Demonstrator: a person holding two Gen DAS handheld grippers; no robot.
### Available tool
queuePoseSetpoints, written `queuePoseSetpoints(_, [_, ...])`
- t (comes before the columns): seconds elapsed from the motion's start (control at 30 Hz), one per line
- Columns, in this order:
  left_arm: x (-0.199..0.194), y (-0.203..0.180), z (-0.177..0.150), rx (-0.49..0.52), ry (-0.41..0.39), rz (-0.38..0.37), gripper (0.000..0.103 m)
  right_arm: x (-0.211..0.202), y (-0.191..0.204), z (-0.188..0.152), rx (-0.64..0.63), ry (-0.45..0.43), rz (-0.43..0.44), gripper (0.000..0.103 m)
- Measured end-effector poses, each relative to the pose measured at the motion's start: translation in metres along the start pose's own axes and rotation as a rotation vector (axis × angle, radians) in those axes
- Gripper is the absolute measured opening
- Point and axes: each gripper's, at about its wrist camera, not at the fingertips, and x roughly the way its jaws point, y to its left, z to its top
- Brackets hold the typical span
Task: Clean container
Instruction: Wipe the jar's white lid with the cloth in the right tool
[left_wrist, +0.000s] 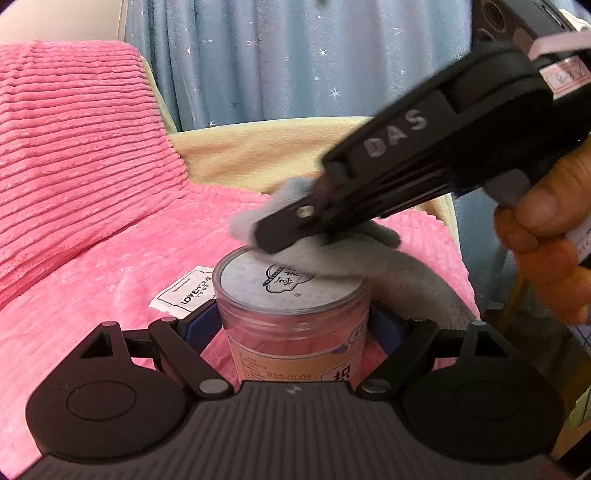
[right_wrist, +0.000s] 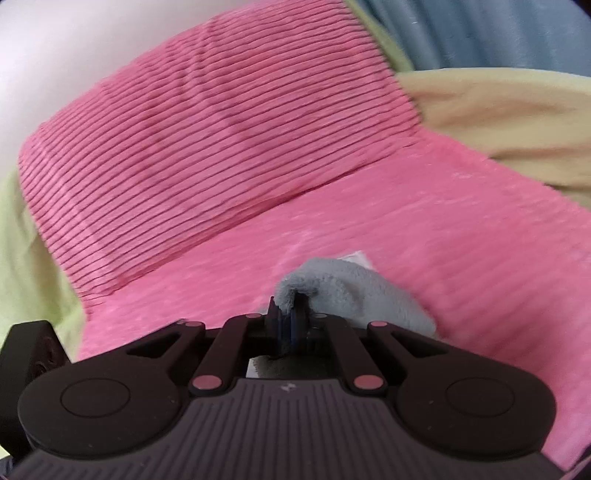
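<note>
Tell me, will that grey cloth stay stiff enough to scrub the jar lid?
Probably floppy: the grey cloth droops from the right gripper over the jar lid. Its fluffy pile suggests it is light and grips rather than slides.

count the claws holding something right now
2: the left claw clamps the clear jar upright; the right claw pinches the grey cloth over the jar's lid.

The matte black plastic left gripper (left_wrist: 293, 325) has a ribbed grey base, round side discs, silver pivot pins and blue finger pads. The matching black right gripper (right_wrist: 291, 317) carries raised grey letters "DAS" and a pink label.
</note>
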Motion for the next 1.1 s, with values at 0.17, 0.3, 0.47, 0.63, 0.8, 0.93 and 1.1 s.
queuePoseSetpoints(0.17, [0.0,-0.001,0.001,0.003,0.003,0.003,0.085,-0.014,0.0,-0.006,0.002,0.019,0.003,0.002])
queuePoseSetpoints(0.3, [0.0,-0.001,0.001,-0.006,0.003,0.002,0.085,-0.008,0.014,-0.012,-0.015,0.042,0.062,0.003])
queuePoseSetpoints(0.47, [0.0,0.003,0.004,-0.016,0.004,0.004,0.085,0.007,0.026,-0.012,-0.031,0.029,0.083,0.002])
queuePoseSetpoints(0.63, [0.0,0.004,0.003,-0.015,0.004,0.003,0.085,0.012,0.02,-0.008,-0.03,-0.007,0.038,0.002])
queuePoseSetpoints(0.8, [0.0,0.005,0.003,-0.01,0.004,0.001,0.085,0.001,0.006,-0.006,0.002,-0.01,0.0,0.002])
queuePoseSetpoints(0.93, [0.001,-0.001,0.004,-0.014,0.006,0.008,0.085,-0.006,0.006,-0.007,0.009,0.032,0.02,0.002])
queuePoseSetpoints(1.1, [0.001,-0.002,0.004,-0.018,0.007,0.011,0.085,-0.002,0.015,-0.011,0.032,0.08,0.133,0.002])
